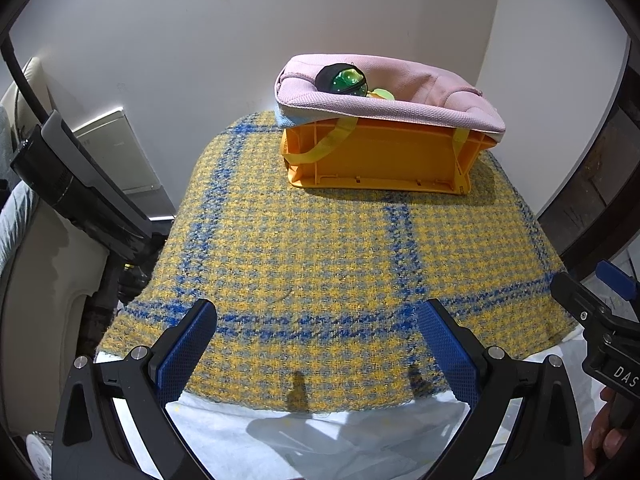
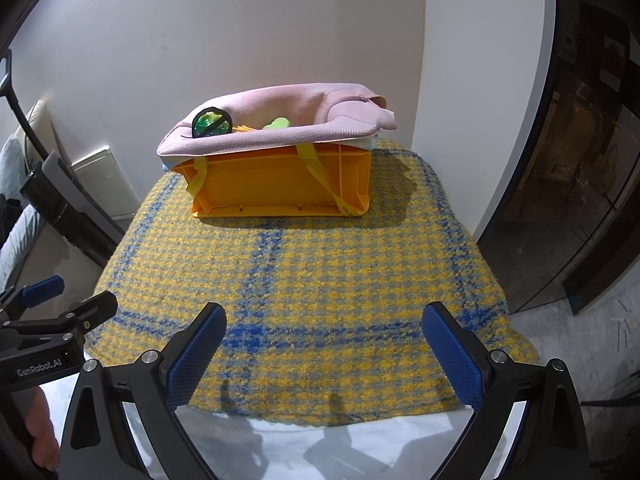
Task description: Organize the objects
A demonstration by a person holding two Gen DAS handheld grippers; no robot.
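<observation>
I hold my left gripper [image 1: 316, 350] and right gripper [image 2: 322, 354] spread and empty over the near edge of the coarse yellow-and-blue woven cloth [image 1: 320, 256], apparently done or between picks. At the far end, the rigid orange plastic crate [image 1: 384, 160], lined with a soft pink fabric bag [image 1: 400, 96], holds the glossy green-and-black ball [image 1: 342, 79].

"GenRobot.AI" marks the left gripper [image 2: 56, 312]; "DAS" the right gripper [image 1: 592, 300].

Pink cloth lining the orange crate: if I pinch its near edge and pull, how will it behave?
The pink cloth looks soft and draped, so it would probably fold rather than lift flat. Pulling it may shift the green-and-black ball resting inside. The orange crate looks rigid.
</observation>
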